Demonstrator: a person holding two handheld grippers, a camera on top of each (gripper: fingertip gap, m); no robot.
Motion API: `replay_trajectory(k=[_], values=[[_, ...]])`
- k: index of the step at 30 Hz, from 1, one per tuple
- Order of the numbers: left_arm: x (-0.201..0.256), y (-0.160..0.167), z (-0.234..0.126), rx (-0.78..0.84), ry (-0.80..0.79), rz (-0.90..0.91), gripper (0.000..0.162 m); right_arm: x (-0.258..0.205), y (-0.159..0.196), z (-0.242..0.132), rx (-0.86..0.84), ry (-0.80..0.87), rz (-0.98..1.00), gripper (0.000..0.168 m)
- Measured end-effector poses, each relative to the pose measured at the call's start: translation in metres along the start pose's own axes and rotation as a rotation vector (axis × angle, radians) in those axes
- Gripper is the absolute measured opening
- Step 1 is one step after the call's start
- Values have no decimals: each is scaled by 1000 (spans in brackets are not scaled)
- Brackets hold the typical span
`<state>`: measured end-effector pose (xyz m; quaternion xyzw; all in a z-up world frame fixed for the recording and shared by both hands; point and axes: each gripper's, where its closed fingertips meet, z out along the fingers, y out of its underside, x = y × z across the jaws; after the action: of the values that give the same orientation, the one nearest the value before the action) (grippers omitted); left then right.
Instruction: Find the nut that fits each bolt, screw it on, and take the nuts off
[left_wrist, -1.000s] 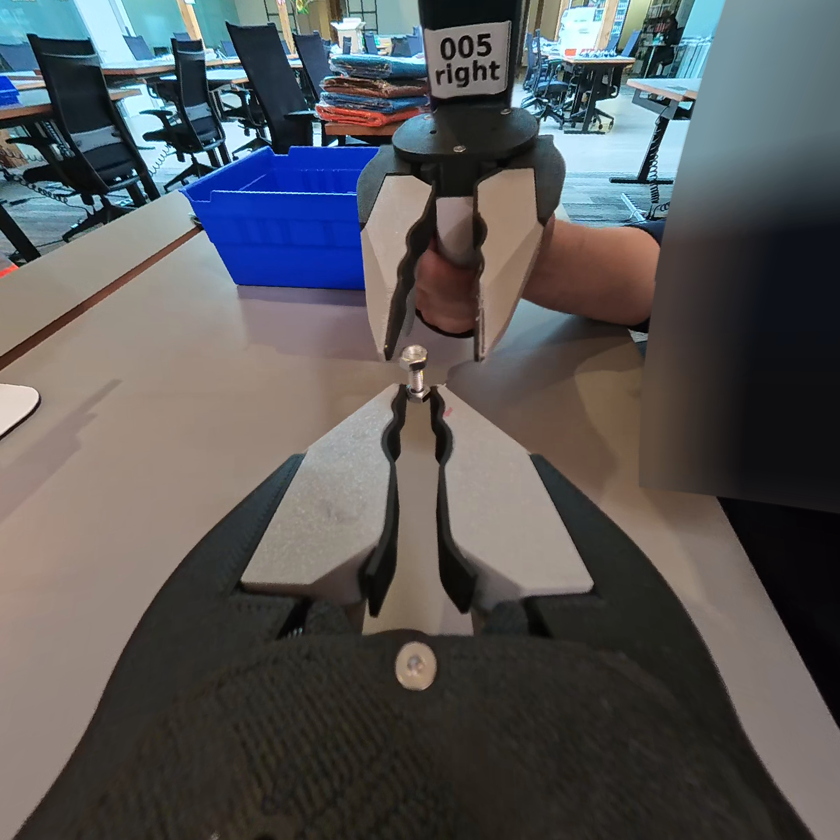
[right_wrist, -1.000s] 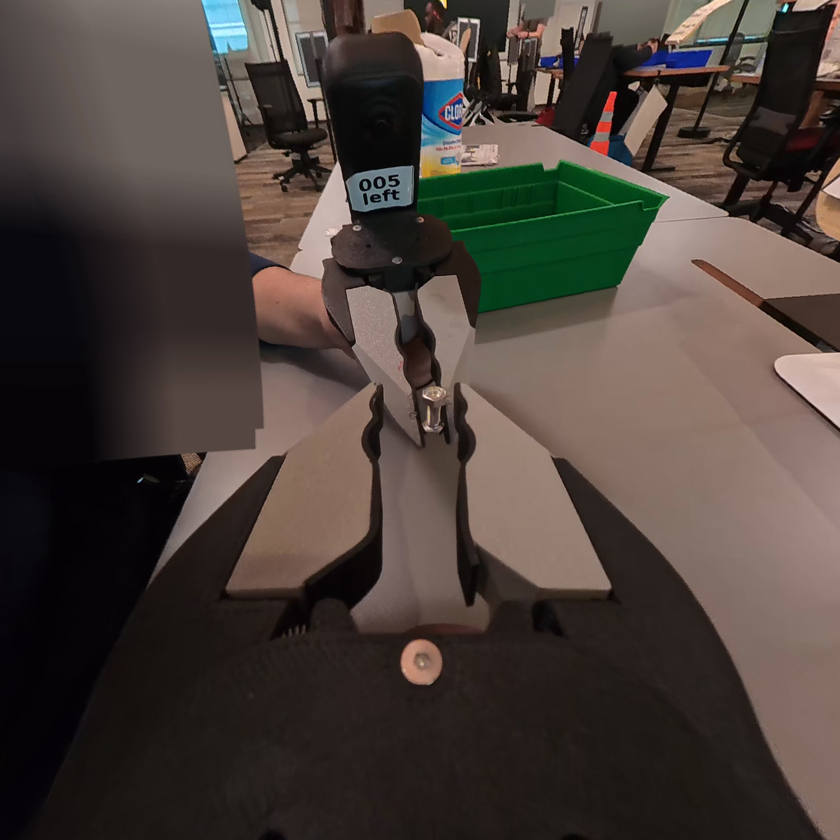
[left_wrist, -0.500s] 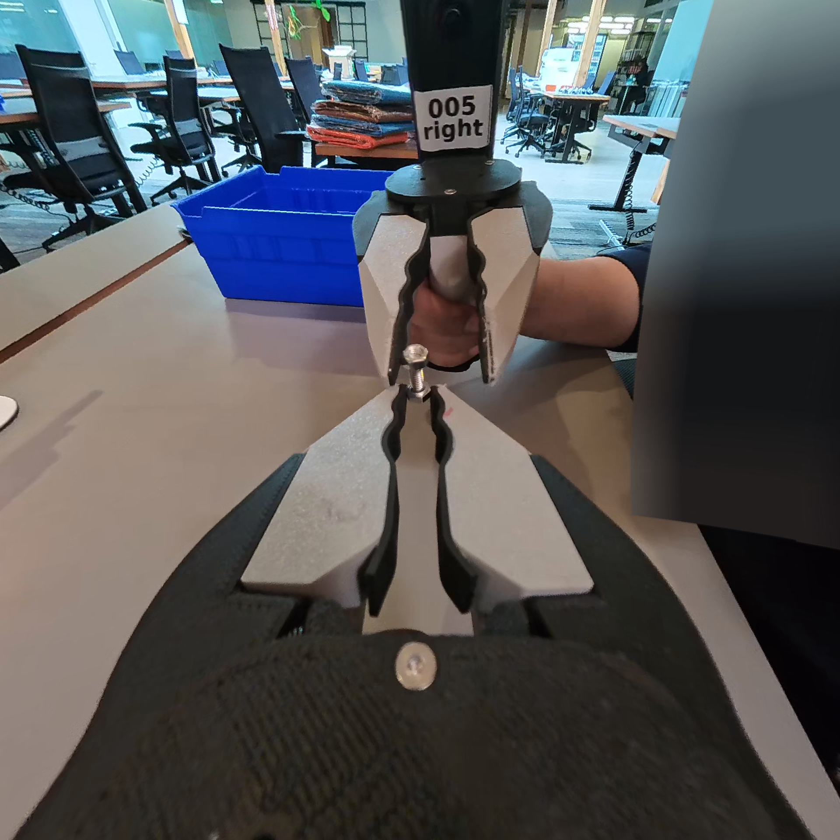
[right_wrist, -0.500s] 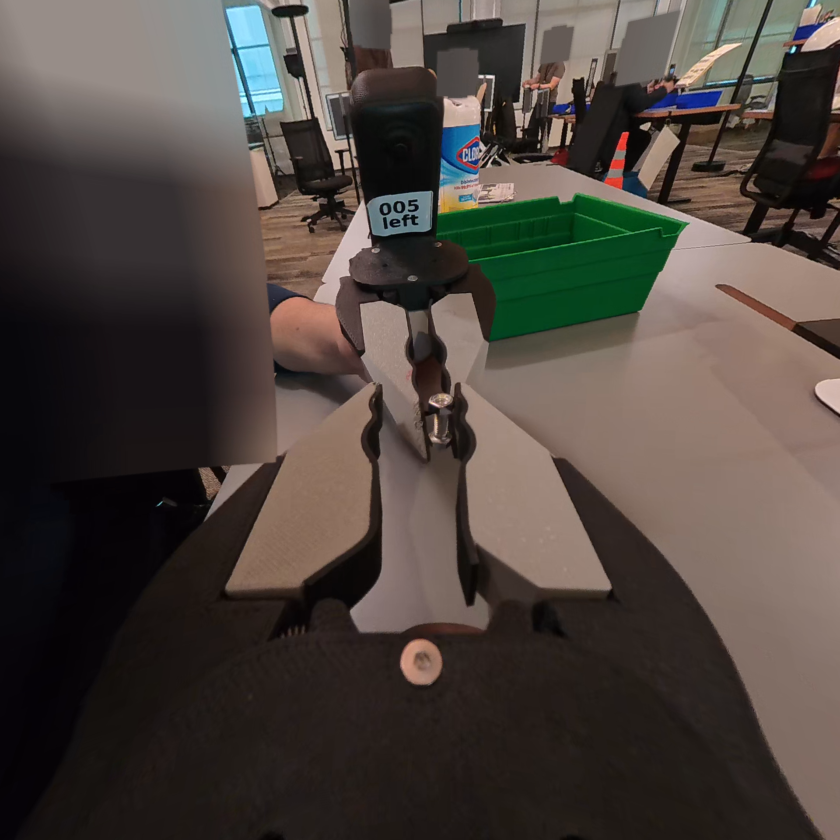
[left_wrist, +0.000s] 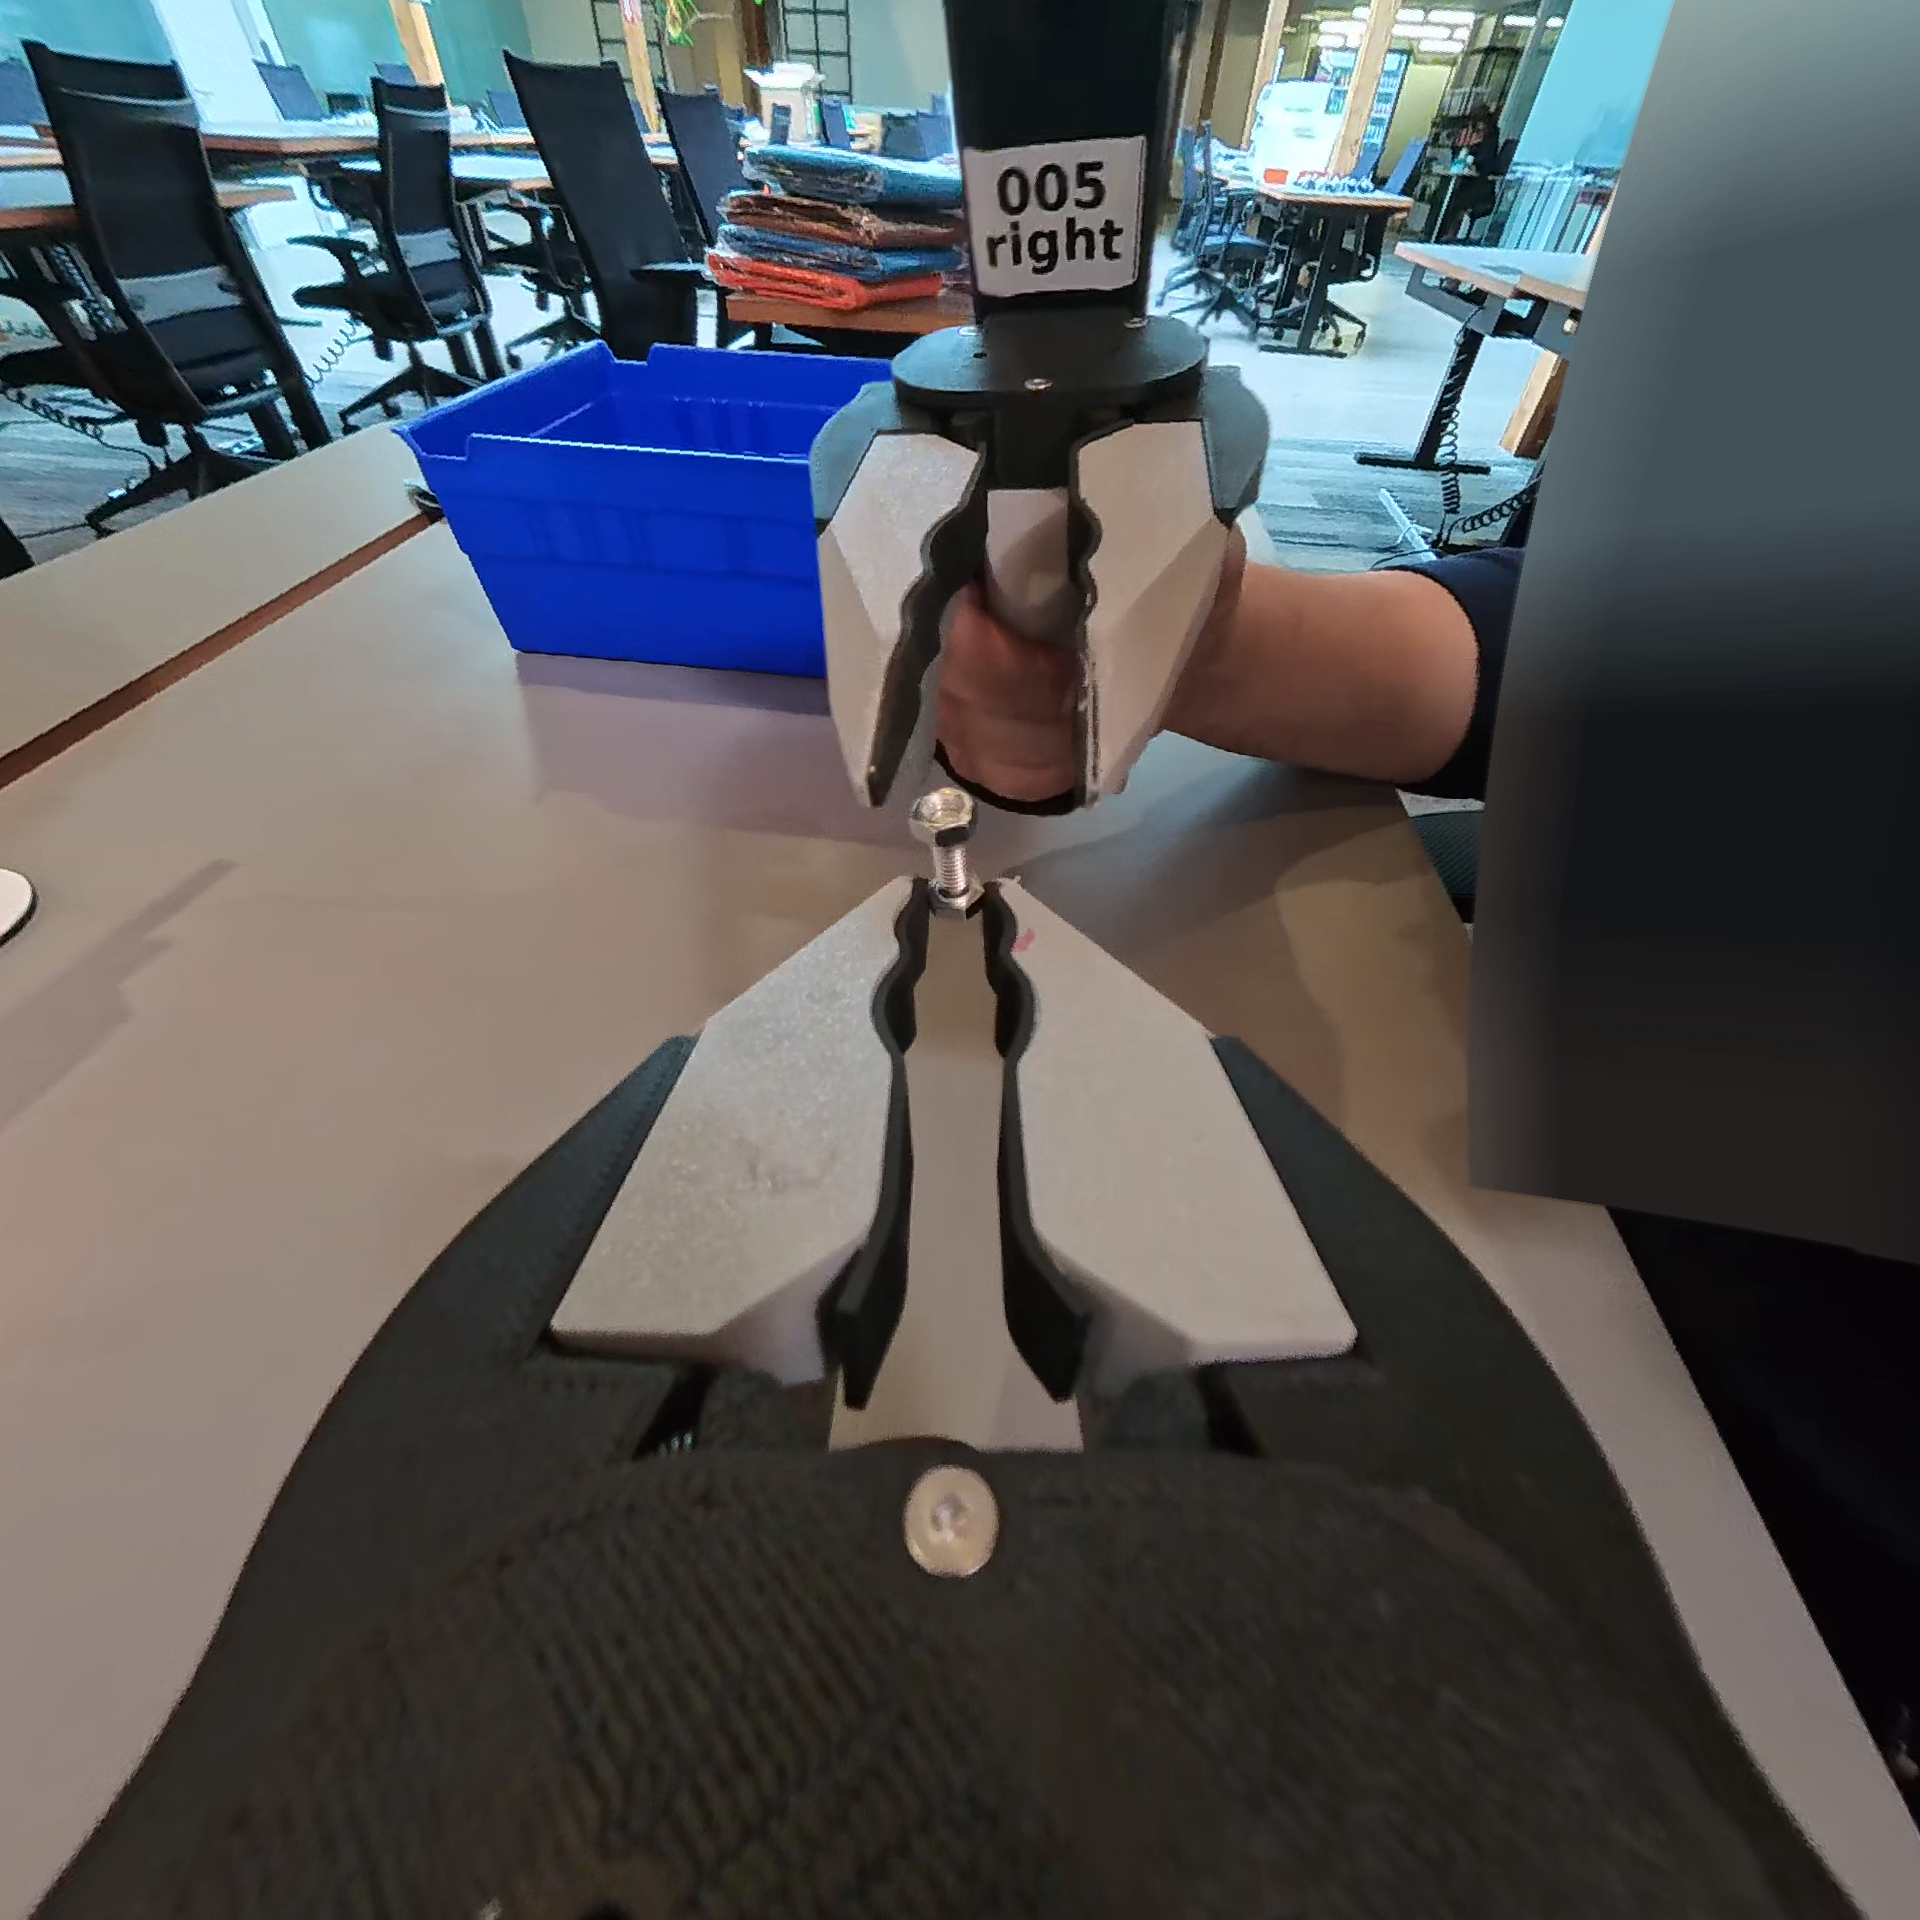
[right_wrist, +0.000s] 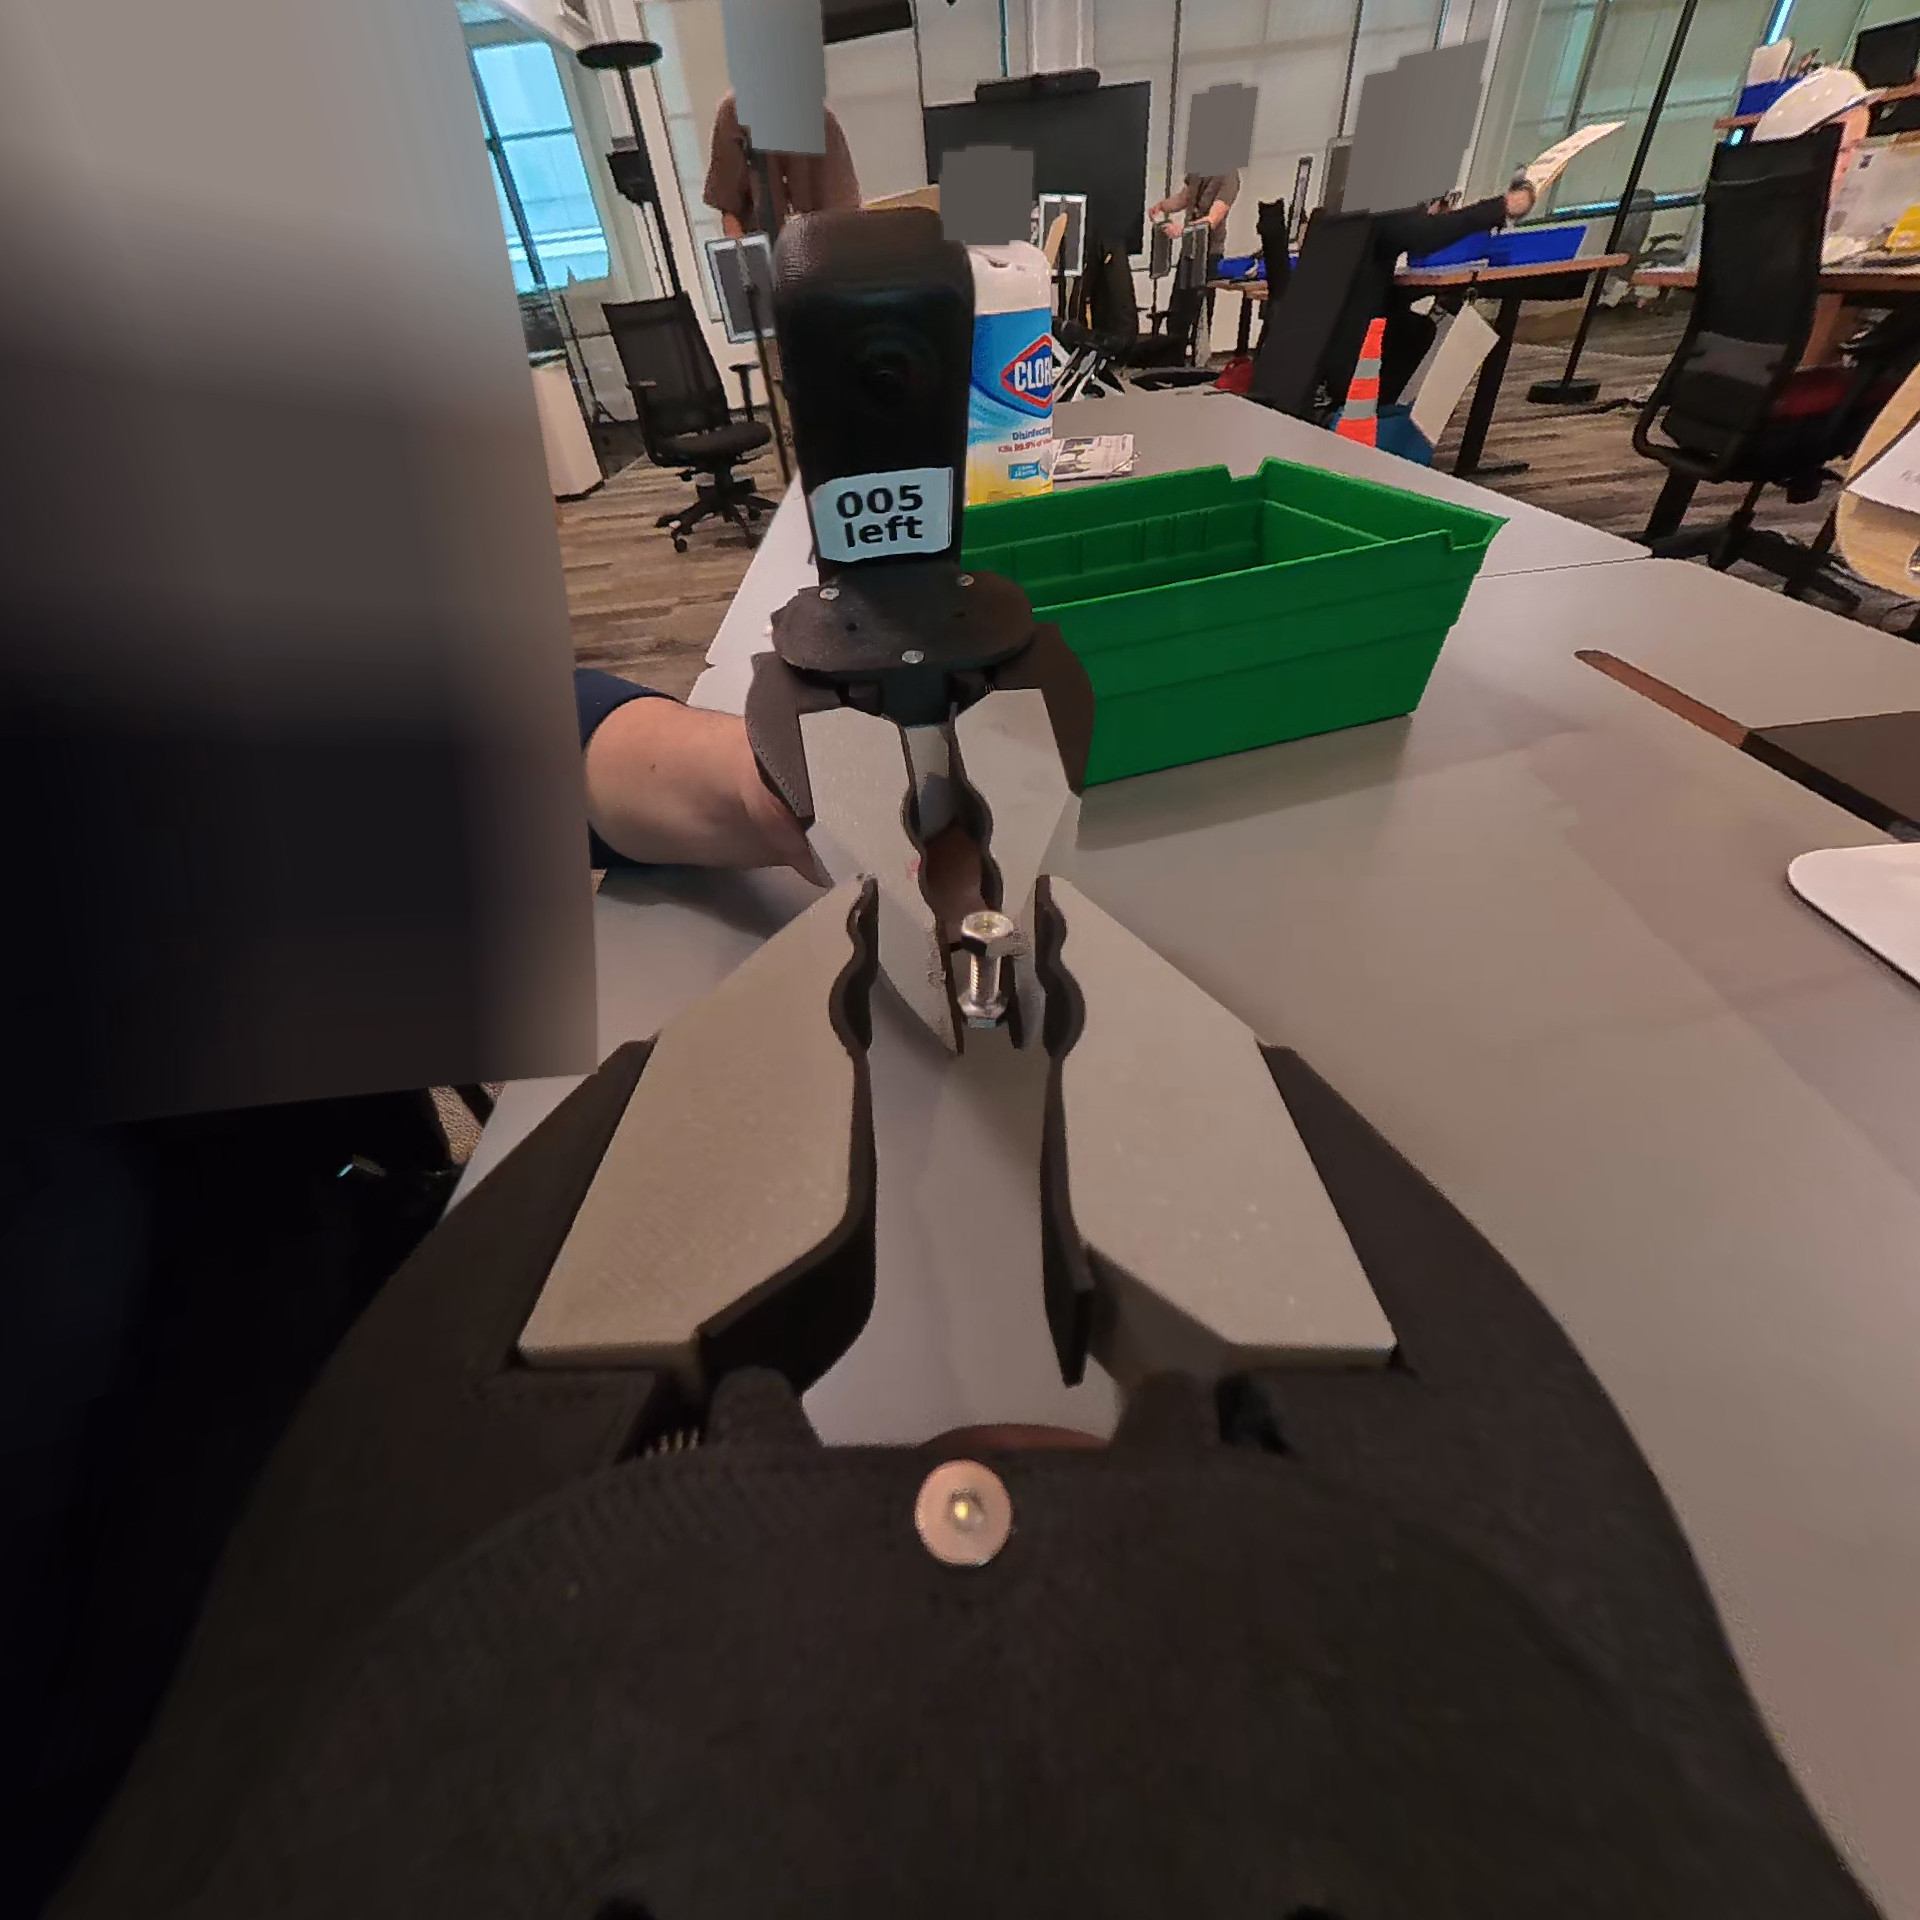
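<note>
A short silver bolt (left_wrist: 943, 850) stands upright over the grey table (left_wrist: 416, 883), hex head up, with a nut (left_wrist: 954, 906) at its lower end. My left gripper (left_wrist: 951, 896) is shut on that lower end at the nut. The right wrist view shows the same bolt (right_wrist: 982, 971) in the left gripper (right_wrist: 982, 1039). My right gripper (right_wrist: 951, 894) is open and faces the left one. The bolt lies between its fingers in the right wrist view. In the left wrist view the right gripper (left_wrist: 992, 790) has its tips just above the bolt head, with no contact visible.
A blue bin (left_wrist: 644, 561) stands on the table behind the right gripper. A green bin (right_wrist: 1247, 644) and a wipes canister (right_wrist: 1013, 384) stand behind the left one. A white flat object (right_wrist: 1860, 904) lies at the table's edge. Office chairs and desks stand farther off. Less than 4 cm separates the two grippers' tips. From either gripper's tips it is about 35 centimetres to the white flat object (right_wrist: 1860, 904).
Both views have tilted up a little. The right gripper came nearer the bolt head half a second ago and has drawn back slightly. It stays open, and the left gripper still holds the bolt.
</note>
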<state>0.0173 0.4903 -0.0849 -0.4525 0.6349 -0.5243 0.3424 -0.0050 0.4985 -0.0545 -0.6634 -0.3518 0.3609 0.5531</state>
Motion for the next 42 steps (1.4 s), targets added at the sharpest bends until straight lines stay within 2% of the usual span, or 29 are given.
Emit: replay_trajectory(k=[5,16,24,34,42], values=[[1,-2,0,5,0,5,8,-5,7,7,-38,-13,-21,27],[-4,-1,-3,5,-15,-16,8,4,-1,-2,-2,25,-12,26],[1,-2,0,3,-5,-2,8,-4,5,10,-15,-4,-10,31],[-9,-4,-6,18,-45,-33,8,5,-1,-1,7,36,-10,28],[0,-7,-2,32,-12,-36,8,0,2,14,9,33,-6,41]])
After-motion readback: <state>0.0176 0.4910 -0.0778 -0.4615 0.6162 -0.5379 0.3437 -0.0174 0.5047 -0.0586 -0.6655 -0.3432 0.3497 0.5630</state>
